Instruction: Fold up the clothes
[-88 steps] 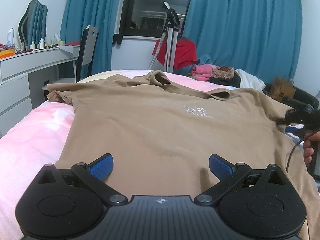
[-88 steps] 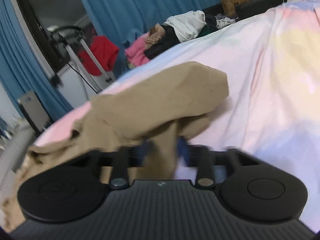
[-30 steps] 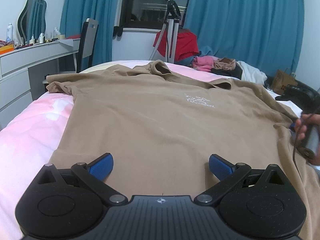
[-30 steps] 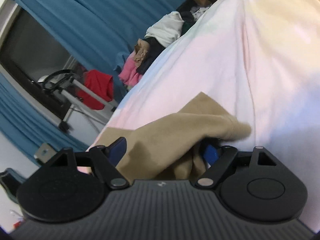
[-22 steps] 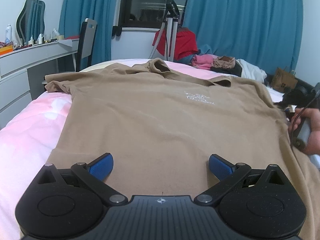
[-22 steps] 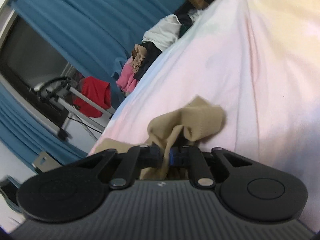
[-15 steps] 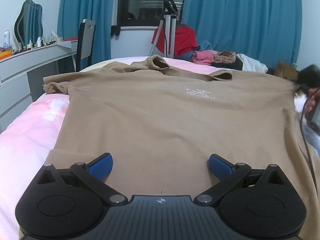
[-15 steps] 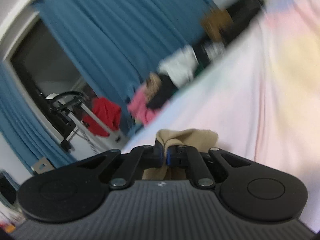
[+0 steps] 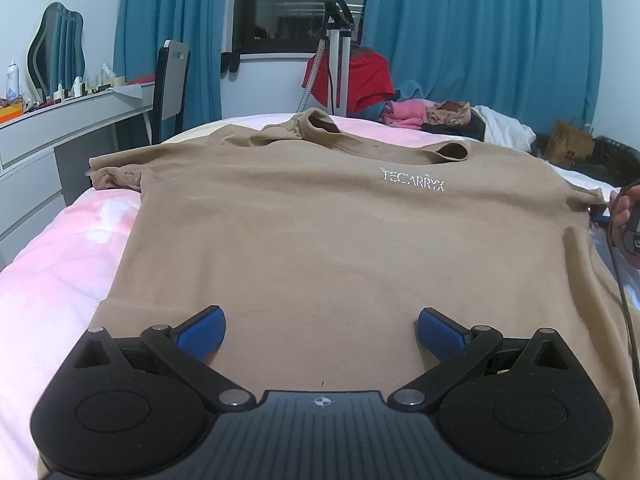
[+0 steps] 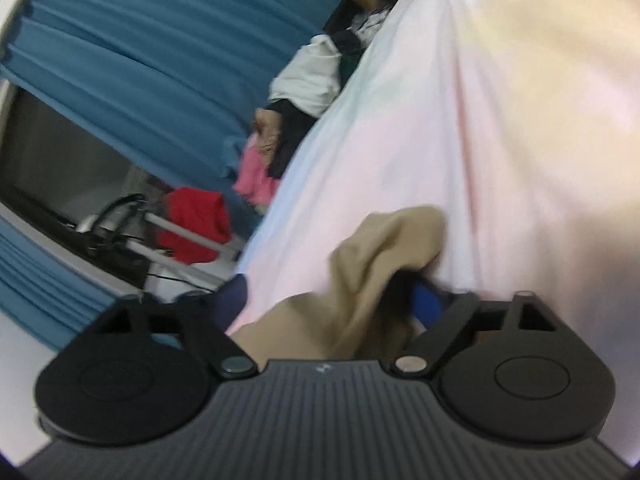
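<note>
Here, tan T-shirt (image 9: pixel 320 240) lies spread on the pink bed (image 9: pixel 48 256).

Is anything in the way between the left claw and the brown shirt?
Nothing visible is. The left claw hangs open right over the brown shirt, which lies spread on the bed, with only bare cloth between its fingers.

The right tool (image 10: pixel 328 300) is seen with its blue pads spread apart, a bunched fold of the tan shirt (image 10: pixel 372 264) lying loose between them. Pink bedding (image 10: pixel 460 140) is seen beneath, with a clothes pile (image 10: pixel 296 112) and blue curtains (image 10: pixel 160 40) beyond.
</note>
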### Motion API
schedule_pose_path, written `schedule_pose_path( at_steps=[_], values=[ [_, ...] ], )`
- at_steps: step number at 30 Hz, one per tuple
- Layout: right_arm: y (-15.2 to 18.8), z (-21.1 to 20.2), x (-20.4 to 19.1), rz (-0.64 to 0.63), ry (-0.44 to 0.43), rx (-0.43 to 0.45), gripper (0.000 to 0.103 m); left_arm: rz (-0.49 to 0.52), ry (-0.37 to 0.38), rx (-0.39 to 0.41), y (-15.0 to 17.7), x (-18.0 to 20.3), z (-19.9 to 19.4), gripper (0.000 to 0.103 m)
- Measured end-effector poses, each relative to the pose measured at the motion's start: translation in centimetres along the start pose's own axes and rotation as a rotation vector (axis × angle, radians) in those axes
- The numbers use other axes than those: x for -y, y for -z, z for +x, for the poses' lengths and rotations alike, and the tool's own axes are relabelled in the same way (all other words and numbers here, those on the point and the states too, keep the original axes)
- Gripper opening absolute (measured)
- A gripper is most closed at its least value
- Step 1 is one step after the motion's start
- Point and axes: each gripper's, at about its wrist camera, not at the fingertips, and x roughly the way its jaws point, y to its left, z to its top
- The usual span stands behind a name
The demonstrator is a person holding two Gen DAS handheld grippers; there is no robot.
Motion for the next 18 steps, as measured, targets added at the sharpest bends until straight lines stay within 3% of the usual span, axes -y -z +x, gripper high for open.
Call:
schedule_pose_path(
  at_steps=[7, 9, 11, 14, 18],
  values=[
    [1.8, 2.1, -2.0, -0.204, 0.090, -0.042, 0.086, 0.002, -0.001, -0.004, -0.2, 0.3, 0.4, 0.103],
    [2.4, 2.3, -2.6, -0.309, 0.141, -0.025, 0.061, -0.004, 0.003, -0.004, -0.3, 0.3, 0.5, 0.103],
    [2.2, 2.4, -3.7, -0.358, 0.174, -0.007, 0.009, -0.011, 0.007, -0.003, -0.4, 0.2, 0.5, 0.103],
    [1.6, 1.5, -6.2, -0.400, 0.169, 0.061, 0.008, -0.033, 0.022, 0.016, -0.8, 0.0, 0.0, 0.103],
    [3.9, -1.6, -13.5, -0.641, 0.129, 0.206, 0.008, -0.052, 0.021, 0.079, -2.1, -0.7, -1.6, 0.103]
  ],
)
